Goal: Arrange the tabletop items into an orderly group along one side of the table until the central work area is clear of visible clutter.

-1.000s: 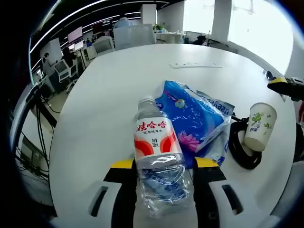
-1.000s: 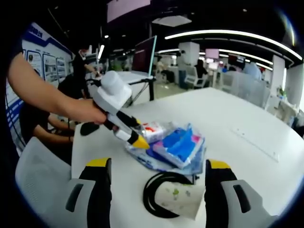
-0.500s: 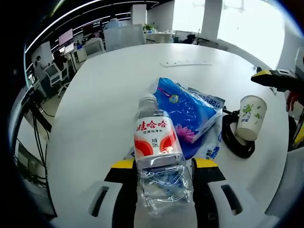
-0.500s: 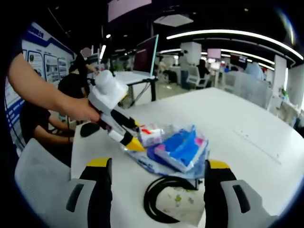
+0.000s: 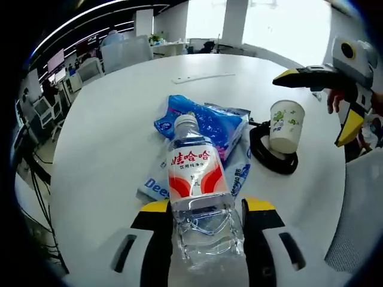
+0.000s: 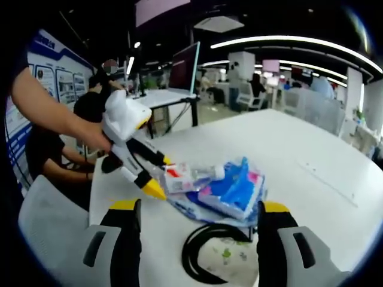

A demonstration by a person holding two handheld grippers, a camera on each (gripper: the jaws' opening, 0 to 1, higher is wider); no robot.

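My left gripper (image 5: 206, 206) is shut on a clear water bottle (image 5: 199, 179) with a red and white label, held lengthwise between its jaws just above the white table (image 5: 102, 143). Beyond the cap lie blue tissue packs (image 5: 206, 122). A paper cup (image 5: 285, 125) stands inside a black cable coil (image 5: 269, 160), and my right gripper (image 5: 307, 110) hovers open around it. In the right gripper view the left gripper (image 6: 160, 176) grips the bottle (image 6: 182, 177) beside the blue packs (image 6: 233, 190). The cup (image 6: 230, 263) and coil (image 6: 194, 257) sit low between the open right gripper (image 6: 200, 239).
The table's curved edge (image 5: 66, 197) runs close on the left, with cables and the floor below it. A white strip (image 5: 200, 77) lies far across the table. A grey chair (image 6: 48, 233) and a person's arm (image 6: 54, 113) are at that edge.
The left gripper has drawn the bottle back off the blue packs. The right gripper has come closer to the cup, which now sits lower between its jaws.
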